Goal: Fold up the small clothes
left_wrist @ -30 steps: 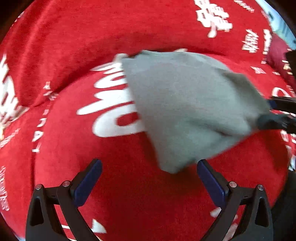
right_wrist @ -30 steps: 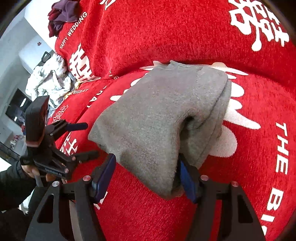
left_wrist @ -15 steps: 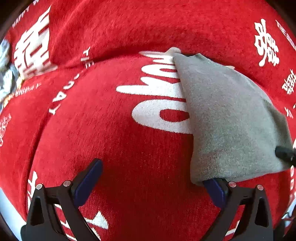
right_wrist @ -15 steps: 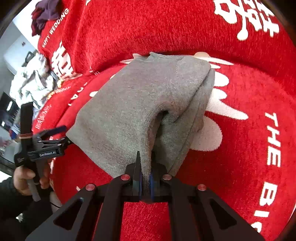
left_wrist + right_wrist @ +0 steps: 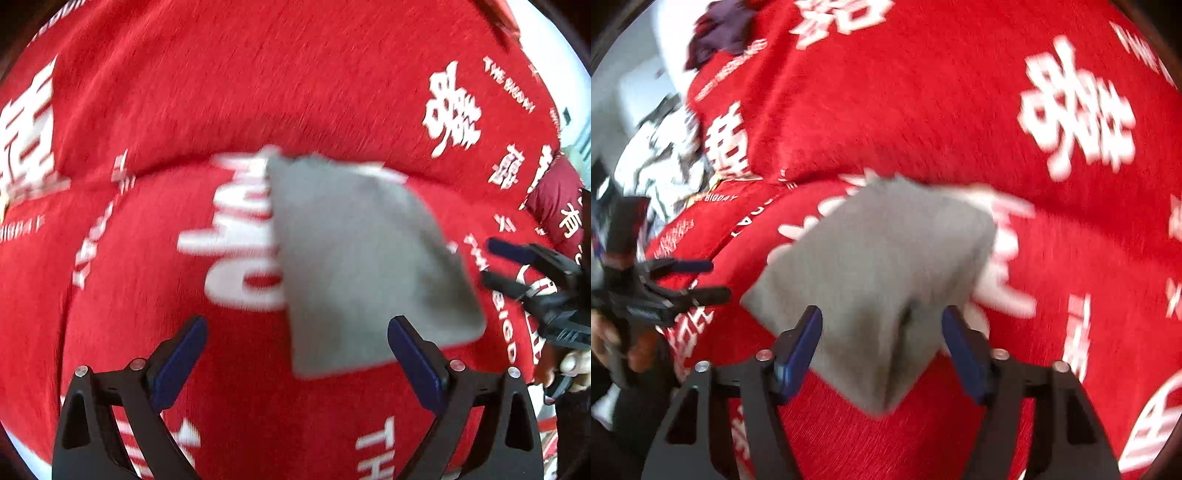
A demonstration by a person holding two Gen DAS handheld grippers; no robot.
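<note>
A folded grey cloth lies on the red sofa cover, which carries white lettering. My left gripper hovers open above the cloth's near left corner, nothing between its pads. In the right wrist view the same grey cloth has a rumpled near fold lying between the fingers of my right gripper. Its jaws are opening and the pads stand apart from the fabric. Each gripper also shows in the other's view: the right gripper at the right, the left gripper at the left.
A heap of light clothes sits beyond the sofa's left end, with a dark purple garment on the backrest above it. A dark red cushion lies at the right end. The person's hand grips the right tool's handle.
The right gripper, shut on the cloth's near fold half a second ago, has let go and opened wide. Both grippers have lifted away from the cloth, which now lies flatter.
</note>
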